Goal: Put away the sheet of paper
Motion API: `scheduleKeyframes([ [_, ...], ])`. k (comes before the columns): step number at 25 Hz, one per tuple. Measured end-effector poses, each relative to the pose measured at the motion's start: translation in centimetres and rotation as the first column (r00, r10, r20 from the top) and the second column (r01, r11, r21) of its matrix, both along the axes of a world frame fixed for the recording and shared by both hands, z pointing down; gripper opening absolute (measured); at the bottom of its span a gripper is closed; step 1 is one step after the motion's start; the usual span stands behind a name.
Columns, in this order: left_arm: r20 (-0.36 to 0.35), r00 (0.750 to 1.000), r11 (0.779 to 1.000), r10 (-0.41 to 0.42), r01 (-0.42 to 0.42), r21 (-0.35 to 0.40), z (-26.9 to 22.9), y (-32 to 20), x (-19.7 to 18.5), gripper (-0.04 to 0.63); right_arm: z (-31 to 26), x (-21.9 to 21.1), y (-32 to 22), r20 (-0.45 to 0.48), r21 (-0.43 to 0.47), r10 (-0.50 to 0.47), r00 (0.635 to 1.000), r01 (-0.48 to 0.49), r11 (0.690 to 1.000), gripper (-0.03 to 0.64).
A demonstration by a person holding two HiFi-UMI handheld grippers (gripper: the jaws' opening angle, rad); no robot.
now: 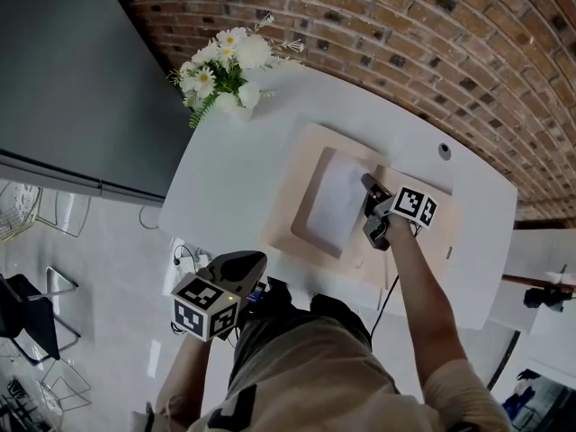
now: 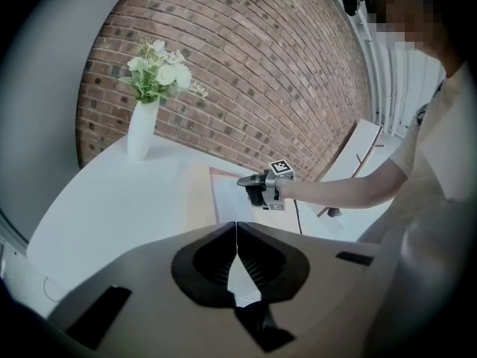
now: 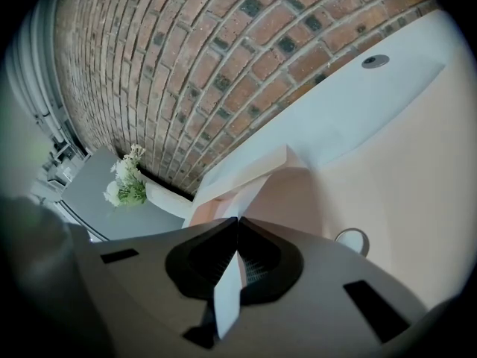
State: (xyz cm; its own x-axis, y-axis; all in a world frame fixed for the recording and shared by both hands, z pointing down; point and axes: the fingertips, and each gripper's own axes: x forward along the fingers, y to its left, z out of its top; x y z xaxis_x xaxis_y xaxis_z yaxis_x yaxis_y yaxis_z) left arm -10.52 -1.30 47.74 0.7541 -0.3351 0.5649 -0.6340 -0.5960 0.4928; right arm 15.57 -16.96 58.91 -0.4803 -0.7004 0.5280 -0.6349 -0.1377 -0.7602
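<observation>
My right hand-held gripper pinches the paper by its three-o'clock edge (left hand-held gripper closed, empty, at seven o'clock); I judge the stowing not yet done.

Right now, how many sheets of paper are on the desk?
1: the white sheet lies on the beige mat, one edge pinched in the right gripper. Others beneath it would be hidden.
</observation>
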Motion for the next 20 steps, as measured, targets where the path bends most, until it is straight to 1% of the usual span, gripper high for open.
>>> scheduleKeyframes([
  [12,0.01,1.0,1.0,-0.014,0.014,-0.014,0.3,0.4,-0.3,0.017,0.5,-0.6,-1.1,0.005,-0.004,-0.011,1.0,0.011,1.0,0.023],
  [20,0.016,1.0,1.0,-0.017,0.017,-0.01,0.3,0.5,-0.4,0.017,0.7,-0.6,-1.0,0.013,-0.008,-0.022,1.0,0.023,1.0,0.025],
])
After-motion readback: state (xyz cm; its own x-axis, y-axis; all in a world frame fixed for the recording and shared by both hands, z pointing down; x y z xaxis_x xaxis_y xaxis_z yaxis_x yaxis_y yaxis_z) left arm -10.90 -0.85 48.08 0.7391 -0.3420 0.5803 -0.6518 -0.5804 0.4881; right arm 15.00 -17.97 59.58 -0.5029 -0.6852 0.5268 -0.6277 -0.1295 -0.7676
